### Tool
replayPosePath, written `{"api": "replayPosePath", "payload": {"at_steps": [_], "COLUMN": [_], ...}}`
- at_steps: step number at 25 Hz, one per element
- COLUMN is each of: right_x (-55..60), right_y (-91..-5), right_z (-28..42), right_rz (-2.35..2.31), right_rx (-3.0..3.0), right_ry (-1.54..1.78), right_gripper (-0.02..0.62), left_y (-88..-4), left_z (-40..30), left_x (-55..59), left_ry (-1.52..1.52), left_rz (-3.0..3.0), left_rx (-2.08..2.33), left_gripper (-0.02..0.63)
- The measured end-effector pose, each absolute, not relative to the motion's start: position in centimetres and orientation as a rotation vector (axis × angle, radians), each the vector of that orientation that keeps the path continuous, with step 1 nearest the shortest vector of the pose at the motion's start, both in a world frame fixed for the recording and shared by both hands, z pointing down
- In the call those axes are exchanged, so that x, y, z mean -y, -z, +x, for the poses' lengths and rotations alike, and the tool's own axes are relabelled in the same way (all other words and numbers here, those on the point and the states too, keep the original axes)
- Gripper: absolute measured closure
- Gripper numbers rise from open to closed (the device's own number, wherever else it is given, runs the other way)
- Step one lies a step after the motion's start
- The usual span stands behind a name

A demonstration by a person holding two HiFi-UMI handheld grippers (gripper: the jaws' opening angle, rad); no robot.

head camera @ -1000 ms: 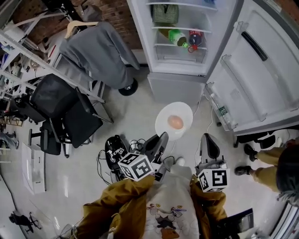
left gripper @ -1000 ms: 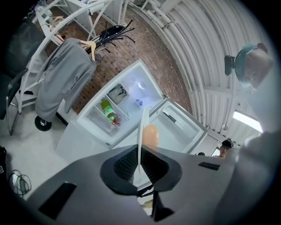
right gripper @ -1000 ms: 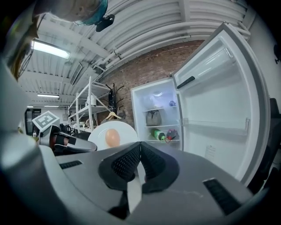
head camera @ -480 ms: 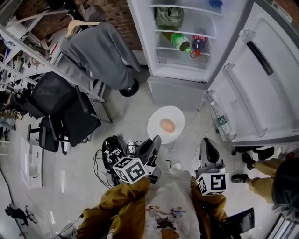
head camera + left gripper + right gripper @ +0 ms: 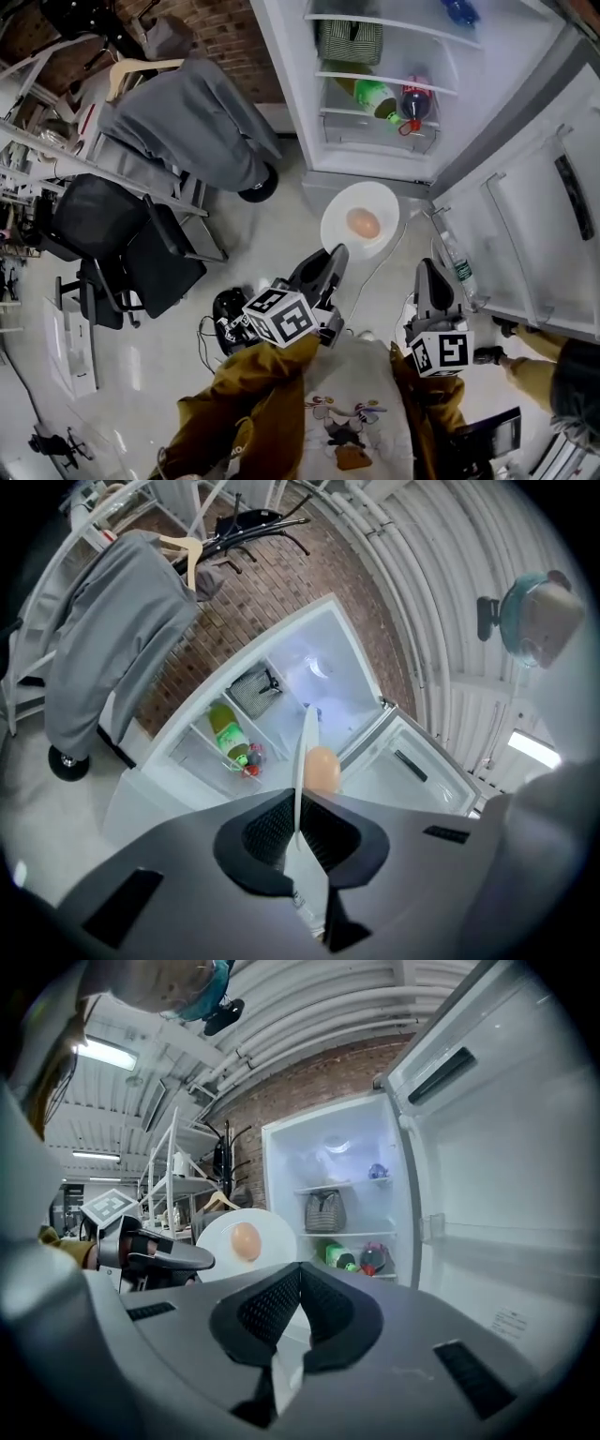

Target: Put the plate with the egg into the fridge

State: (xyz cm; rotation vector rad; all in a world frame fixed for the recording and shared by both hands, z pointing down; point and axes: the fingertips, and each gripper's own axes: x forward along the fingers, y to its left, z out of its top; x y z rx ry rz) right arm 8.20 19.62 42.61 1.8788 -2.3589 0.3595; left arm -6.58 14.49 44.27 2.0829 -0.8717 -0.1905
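A white plate point(image 5: 378, 202) with a brown egg point(image 5: 364, 223) on it hangs level in front of the open fridge point(image 5: 375, 141). My left gripper point(image 5: 335, 253) is shut on the plate's near rim. In the left gripper view the plate point(image 5: 303, 752) stands edge-on between the pads, with the egg point(image 5: 322, 769) beside it. My right gripper point(image 5: 427, 267) is shut and empty, to the right of the plate and apart from it. The right gripper view shows its closed jaws point(image 5: 300, 1274), the plate point(image 5: 267, 1227), the egg point(image 5: 246, 1239) and the left gripper point(image 5: 159, 1255).
Fridge shelves hold a striped bag point(image 5: 349, 37), a green bottle point(image 5: 375, 94) and a red-capped bottle point(image 5: 415, 98). The open door point(image 5: 525, 234) stands at the right. A grey coat point(image 5: 187, 112), black chairs point(image 5: 122, 225) and floor cables point(image 5: 230, 309) lie left. Another person's legs point(image 5: 530, 370) are at right.
Both grippers and the plate with the egg have moved towards the fridge, which now sits closer and larger in the head view. The grip on the plate is unchanged.
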Motion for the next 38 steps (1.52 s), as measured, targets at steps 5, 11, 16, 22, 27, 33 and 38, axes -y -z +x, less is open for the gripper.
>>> {"api": "replayPosePath", "payload": {"at_steps": [5, 11, 16, 22, 27, 33, 38], "right_x": [-14.0, -9.3, -6.9, -5.1, -3.5, -1.5, -0.5], "right_y": [-42.0, -41.6, -41.5, -41.2, -40.2, -39.3, -39.4], "right_z": [6.9, 5.7, 4.3, 3.0, 5.0, 6.4, 6.8], "right_rz": [1.907, 1.979, 2.024, 2.007, 2.038, 1.943, 1.825], "right_rx": [2.325, 2.24, 2.216, 2.267, 2.31, 2.456, 2.584], "right_ry": [-0.353, -0.362, -0.37, -0.393, -0.415, -0.465, -0.56], "right_gripper": [0.592, 0.592, 0.592, 0.592, 0.592, 0.52, 0.469], "left_y": [-43.4, -42.6, -42.2, -42.3, -42.4, -40.9, -40.3], "left_z": [-6.5, -7.3, -7.7, -7.6, -6.7, -5.9, -5.5], "left_x": [-8.4, -2.8, 0.3, 1.4, 2.1, 3.4, 3.8], "left_ry": [0.158, 0.1, 0.098, 0.099, 0.12, 0.143, 0.163], "left_rz": [2.17, 2.296, 2.322, 2.306, 2.237, 2.223, 2.202], "left_rx": [0.81, 0.761, 0.716, 0.682, 0.664, 0.713, 0.681], "left_gripper": [0.591, 0.591, 0.591, 0.589, 0.589, 0.591, 0.589]}}
